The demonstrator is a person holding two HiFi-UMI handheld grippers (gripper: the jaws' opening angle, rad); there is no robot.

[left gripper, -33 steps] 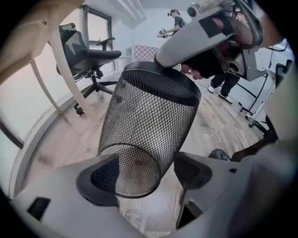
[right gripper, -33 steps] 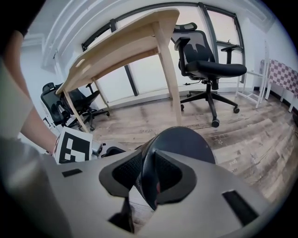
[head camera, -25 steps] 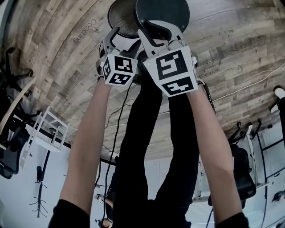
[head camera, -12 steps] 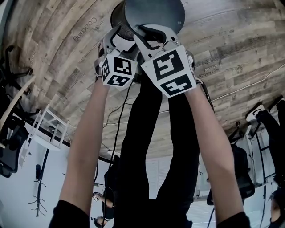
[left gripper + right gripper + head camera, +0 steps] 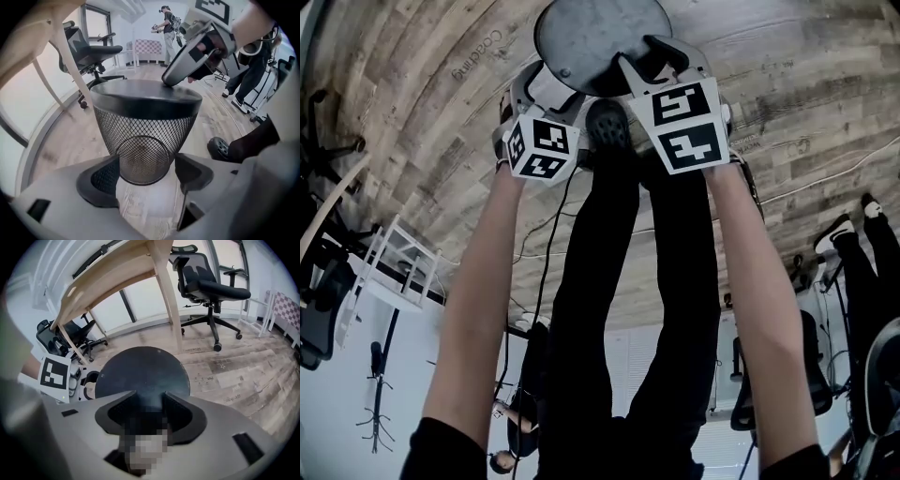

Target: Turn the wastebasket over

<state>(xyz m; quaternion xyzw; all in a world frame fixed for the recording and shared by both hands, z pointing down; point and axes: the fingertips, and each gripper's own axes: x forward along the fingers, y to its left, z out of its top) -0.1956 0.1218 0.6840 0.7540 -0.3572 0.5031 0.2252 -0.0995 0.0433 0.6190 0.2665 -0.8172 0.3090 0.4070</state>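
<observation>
The wastebasket [image 5: 143, 124] is black wire mesh with a solid round face [image 5: 600, 42] turned up; it stands on the wood floor. My left gripper [image 5: 146, 176] is open at its near side, with the mesh wall filling the gap just beyond the jaws and no clear pinch. My right gripper [image 5: 661, 61] sits over the face's right edge. Its jaws have just been opening and stand open above the dark disc [image 5: 143, 373] with nothing pinched between them. In the left gripper view the right gripper [image 5: 187, 65] rests a fingertip on the top face.
A person's legs and a black shoe [image 5: 607, 122] stand right behind the basket. A wooden table leg [image 5: 168, 296] and an office chair [image 5: 211, 284] are nearby. More chairs and other people are around the room.
The right gripper has let go of the basket's edge, opened, and shifted right and down. The basket has settled, its round face now showing wholly. The left gripper moved slightly.
</observation>
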